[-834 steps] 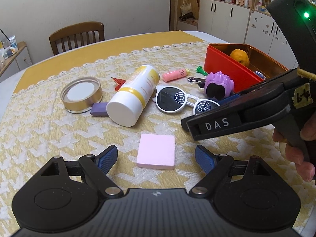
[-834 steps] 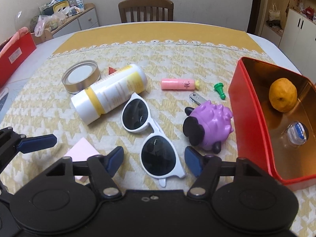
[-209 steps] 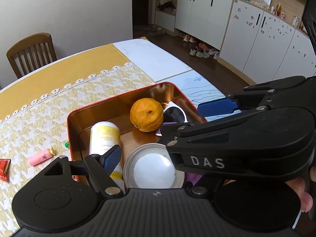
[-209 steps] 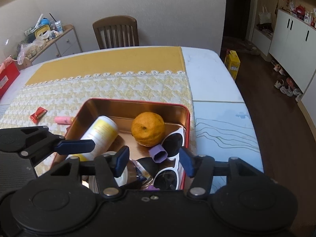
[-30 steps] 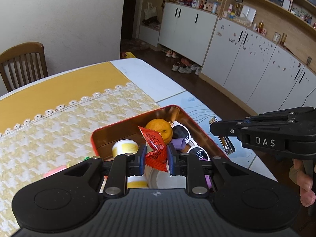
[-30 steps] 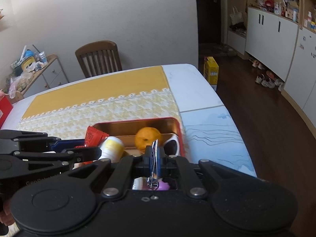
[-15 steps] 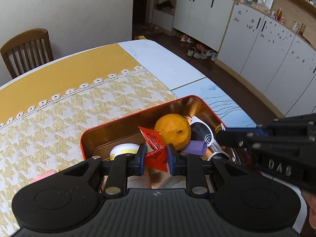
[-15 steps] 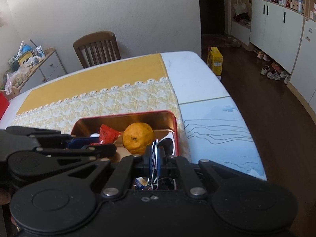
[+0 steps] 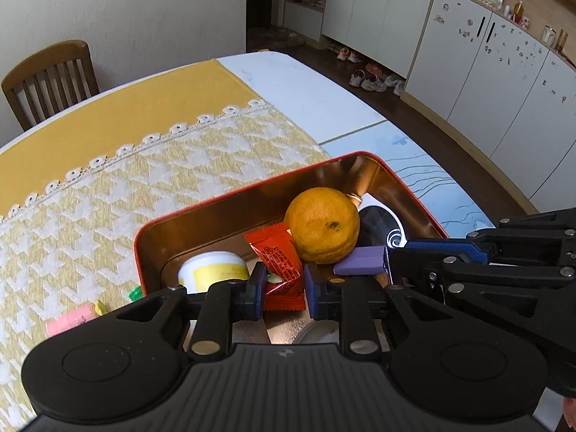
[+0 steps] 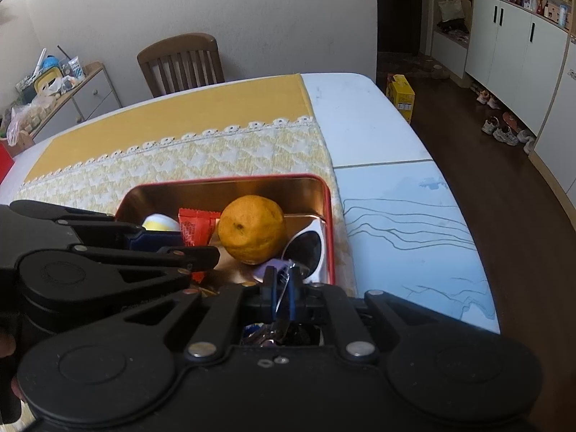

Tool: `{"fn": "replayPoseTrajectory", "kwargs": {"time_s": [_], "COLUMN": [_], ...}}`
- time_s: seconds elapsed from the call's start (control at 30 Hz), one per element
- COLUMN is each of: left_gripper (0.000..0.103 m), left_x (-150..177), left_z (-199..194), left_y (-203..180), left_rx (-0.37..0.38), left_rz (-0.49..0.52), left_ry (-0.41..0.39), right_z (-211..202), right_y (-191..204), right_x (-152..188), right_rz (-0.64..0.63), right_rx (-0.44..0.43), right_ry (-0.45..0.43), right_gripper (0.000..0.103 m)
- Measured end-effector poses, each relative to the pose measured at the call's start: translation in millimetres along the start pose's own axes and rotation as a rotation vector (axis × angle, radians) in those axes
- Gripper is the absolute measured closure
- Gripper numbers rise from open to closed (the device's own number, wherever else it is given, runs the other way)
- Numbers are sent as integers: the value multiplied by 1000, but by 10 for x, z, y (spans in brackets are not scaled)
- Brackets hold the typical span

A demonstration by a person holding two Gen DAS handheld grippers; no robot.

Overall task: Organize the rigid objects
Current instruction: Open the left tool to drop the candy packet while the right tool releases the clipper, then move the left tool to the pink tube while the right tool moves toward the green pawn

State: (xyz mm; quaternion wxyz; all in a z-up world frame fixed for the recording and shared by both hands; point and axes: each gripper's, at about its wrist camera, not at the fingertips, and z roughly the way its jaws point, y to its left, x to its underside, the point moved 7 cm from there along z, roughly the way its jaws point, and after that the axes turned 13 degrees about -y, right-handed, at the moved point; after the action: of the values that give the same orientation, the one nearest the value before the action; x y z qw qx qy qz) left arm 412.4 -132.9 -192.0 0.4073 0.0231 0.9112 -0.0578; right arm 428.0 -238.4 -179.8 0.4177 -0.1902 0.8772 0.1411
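A red tin (image 9: pixel 244 194) (image 10: pixel 223 180) holds an orange (image 9: pixel 322 225) (image 10: pixel 252 228), a white and yellow bottle (image 9: pixel 214 271), white sunglasses (image 10: pixel 306 246), a purple block (image 9: pixel 360 265) and more. My left gripper (image 9: pixel 284 282) (image 10: pixel 187 246) is shut on a red snack packet (image 9: pixel 279 262) (image 10: pixel 196 228), low inside the tin beside the orange. My right gripper (image 10: pixel 284 288) (image 9: pixel 414 262) hangs over the tin's near right corner. Its jaws are opening, and a small metal clipper (image 10: pixel 283 297) leans loosely between them.
A pink tube (image 9: pixel 70 320) and a small green piece (image 9: pixel 135 293) lie on the yellow patterned cloth (image 9: pixel 108 198) left of the tin. The table's edge (image 10: pixel 468 223) runs close on the right. A wooden chair (image 10: pixel 180 61) stands at the far side.
Both grippers have sunk lower into the tin. The right jaws have parted slightly and the clipper between them has tilted. The left still grips the packet.
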Motion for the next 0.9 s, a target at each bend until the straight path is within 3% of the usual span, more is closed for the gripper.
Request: {"fn": "replayPoseTrajectory", "kwargs": {"time_s": [0.47, 0.67, 0.83, 0.9], "left_gripper": [79, 71, 54, 53], "left_x": [38, 25, 3, -6], "left_z": [-125, -277, -458, -541], "left_y": [-30, -52, -10, 12], "left_rx": [26, 60, 71, 78], "left_rz": [-15, -23, -51, -55], "left_ry": [-2, -28, -63, -80], "right_z": [-114, -232, -357, -408], "right_y": [31, 7, 24, 27], "right_x": [38, 29, 19, 16], "right_rz": [11, 34, 47, 51], "right_rx": [-17, 1, 14, 24], "right_ry": [2, -17, -33, -41], "right_gripper": [80, 74, 68, 66]}}
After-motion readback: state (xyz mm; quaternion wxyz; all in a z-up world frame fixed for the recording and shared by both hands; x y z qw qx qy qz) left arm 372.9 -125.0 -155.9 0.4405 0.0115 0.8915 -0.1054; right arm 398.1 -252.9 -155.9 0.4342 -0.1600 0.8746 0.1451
